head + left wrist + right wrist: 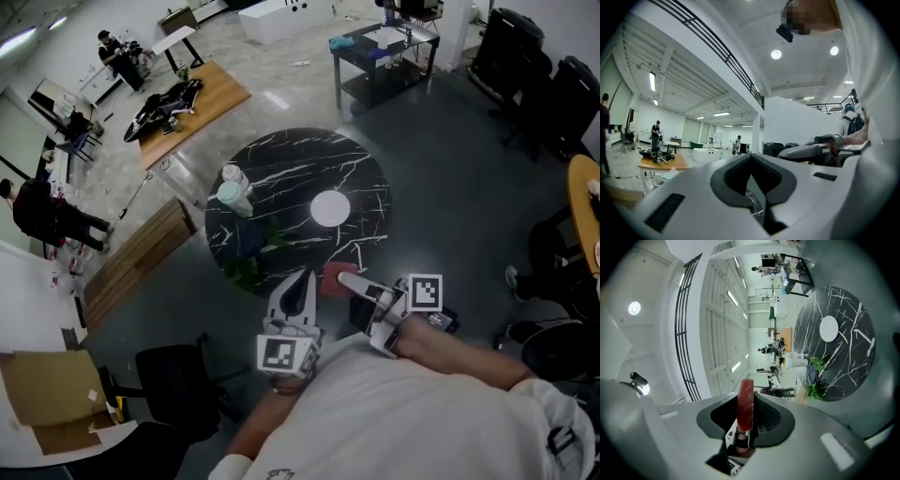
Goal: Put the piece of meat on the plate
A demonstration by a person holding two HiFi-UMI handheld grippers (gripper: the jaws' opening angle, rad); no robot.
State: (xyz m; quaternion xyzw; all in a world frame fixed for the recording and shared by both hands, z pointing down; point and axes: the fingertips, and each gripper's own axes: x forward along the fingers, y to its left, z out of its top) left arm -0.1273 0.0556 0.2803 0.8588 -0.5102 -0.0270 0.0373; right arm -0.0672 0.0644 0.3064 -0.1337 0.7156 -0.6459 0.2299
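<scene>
A red piece of meat (334,279) stands upright between the jaws of my right gripper (349,279), which is shut on it just off the near edge of the round black marble table (281,178). In the right gripper view the meat (745,401) fills the gap of that gripper (746,420). A white plate (330,208) lies empty on the table, beyond the meat; it also shows as the plate (828,328) in that view. My left gripper (302,283) hangs beside the right one, shut with nothing in it (754,183).
Two bottles (234,187) and a green plant (258,253) stand on the table's left side. A black chair (178,375) is at the lower left, a wooden table (192,103) and a black cart (384,56) farther off. People stand at the far left.
</scene>
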